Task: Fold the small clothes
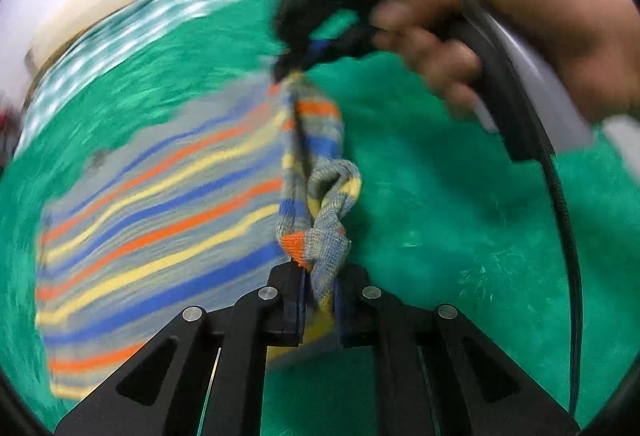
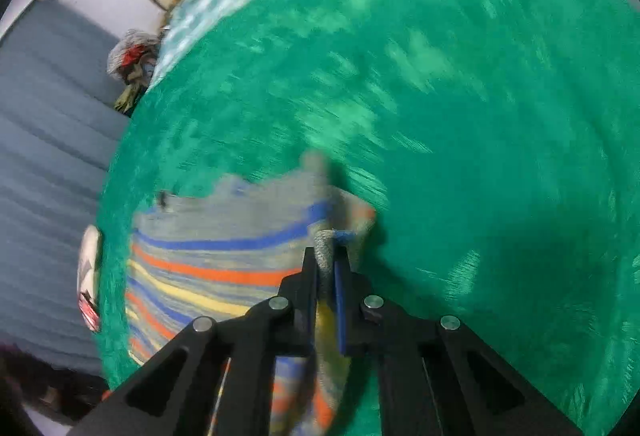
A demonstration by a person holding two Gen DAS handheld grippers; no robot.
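A small striped knit garment [image 1: 160,220], grey with blue, orange and yellow bands, lies on a green fuzzy cover [image 1: 460,216]. My left gripper [image 1: 318,284] is shut on a bunched edge of it, and the fabric twists up between the pads. In the left wrist view my right gripper [image 1: 288,70] pinches the far end of the same raised edge, with a hand [image 1: 460,48] around its handle. Seen from the right wrist, my right gripper [image 2: 330,260] is shut on a grey corner of the garment [image 2: 224,264], which spreads out to the left.
A teal and white checked cloth [image 1: 132,32] lies at the far edge of the green cover [image 2: 440,116]. A blue-grey ribbed surface [image 2: 48,156] runs along the left, with a heap of other clothes [image 2: 132,68] on it. A black cable [image 1: 560,216] arcs down the right.
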